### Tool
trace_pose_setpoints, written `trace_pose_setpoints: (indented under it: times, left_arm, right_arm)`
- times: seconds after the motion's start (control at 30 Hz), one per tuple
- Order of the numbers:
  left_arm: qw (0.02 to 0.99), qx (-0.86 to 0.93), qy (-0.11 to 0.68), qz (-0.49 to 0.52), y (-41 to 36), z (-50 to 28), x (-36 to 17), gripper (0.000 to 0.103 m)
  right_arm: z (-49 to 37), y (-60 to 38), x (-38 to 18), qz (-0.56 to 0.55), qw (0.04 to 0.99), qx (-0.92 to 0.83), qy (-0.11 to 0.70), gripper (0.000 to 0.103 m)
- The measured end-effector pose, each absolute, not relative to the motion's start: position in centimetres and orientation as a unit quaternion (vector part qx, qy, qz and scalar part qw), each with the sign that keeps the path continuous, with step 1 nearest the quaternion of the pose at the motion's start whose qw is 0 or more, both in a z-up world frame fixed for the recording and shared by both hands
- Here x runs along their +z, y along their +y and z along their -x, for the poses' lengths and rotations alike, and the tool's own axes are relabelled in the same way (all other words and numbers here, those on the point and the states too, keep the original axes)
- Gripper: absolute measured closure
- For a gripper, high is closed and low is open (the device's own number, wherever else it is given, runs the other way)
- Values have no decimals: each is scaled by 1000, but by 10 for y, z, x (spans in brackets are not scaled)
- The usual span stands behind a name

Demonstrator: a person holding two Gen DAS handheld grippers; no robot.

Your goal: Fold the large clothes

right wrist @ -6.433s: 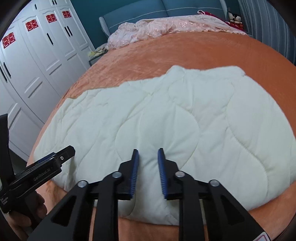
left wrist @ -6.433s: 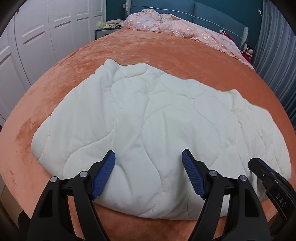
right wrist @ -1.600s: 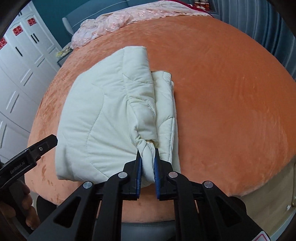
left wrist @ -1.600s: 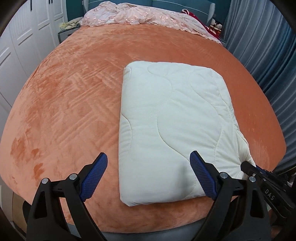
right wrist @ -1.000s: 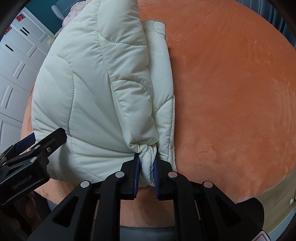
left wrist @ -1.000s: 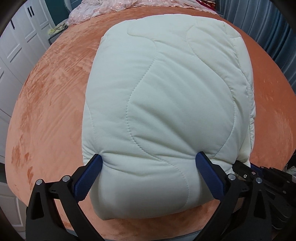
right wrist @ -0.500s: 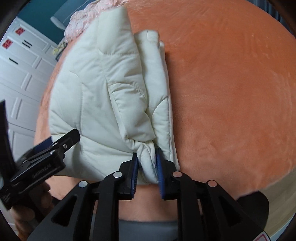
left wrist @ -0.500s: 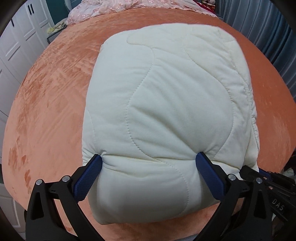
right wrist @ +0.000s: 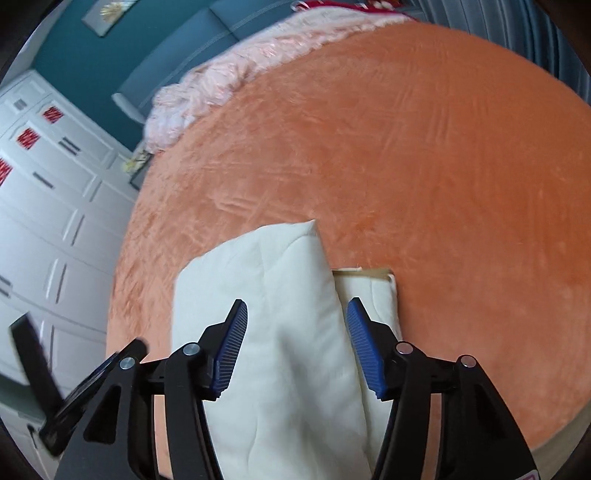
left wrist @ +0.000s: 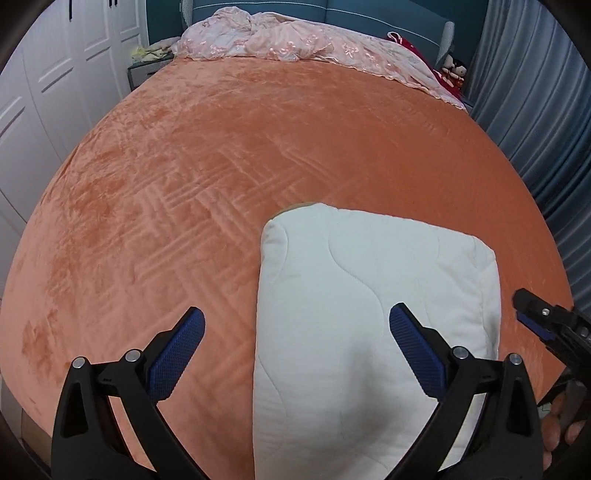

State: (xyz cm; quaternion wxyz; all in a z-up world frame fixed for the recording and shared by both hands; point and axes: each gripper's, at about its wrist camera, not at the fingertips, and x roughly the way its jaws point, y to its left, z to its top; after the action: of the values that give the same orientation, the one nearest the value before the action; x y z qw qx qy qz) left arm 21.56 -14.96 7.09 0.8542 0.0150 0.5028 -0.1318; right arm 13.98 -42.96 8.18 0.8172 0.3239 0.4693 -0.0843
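Observation:
A cream quilted garment (left wrist: 369, 314) lies folded into a thick rectangle on the near part of the orange bed (left wrist: 221, 166). My left gripper (left wrist: 295, 354) is open and empty, raised over the bundle's left edge. My right gripper (right wrist: 297, 354) is open and empty, its blue pads (right wrist: 231, 354) standing apart above the bundle's folded layers (right wrist: 280, 314). The right gripper also shows at the right edge of the left wrist view (left wrist: 546, 325), and the left gripper at the lower left of the right wrist view (right wrist: 92, 384).
A pink bedspread (left wrist: 295, 40) is heaped at the head of the bed by the teal headboard (left wrist: 369, 14). White wardrobes (right wrist: 44, 221) stand to the left, grey curtains (left wrist: 535, 110) to the right. The bed's near edge lies just below the bundle.
The right gripper has opened and let go of the garment's gathered edge. Both grippers have lifted off and pulled back; the bundle now lies flat on the bed.

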Motion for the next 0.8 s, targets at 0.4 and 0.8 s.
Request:
trace_pose_setpoints:
  times: [0.4, 0.8]
  left_arm:
    - [835, -166, 525, -3, -182, -235, 45, 6]
    - [832, -155, 529, -61, -223, -225, -2, 5]
  right_arm:
    - [-128, -433, 50, -301, 823, -160, 454, 96]
    - [-133, -439, -9, -291, 807, -162, 486, 90]
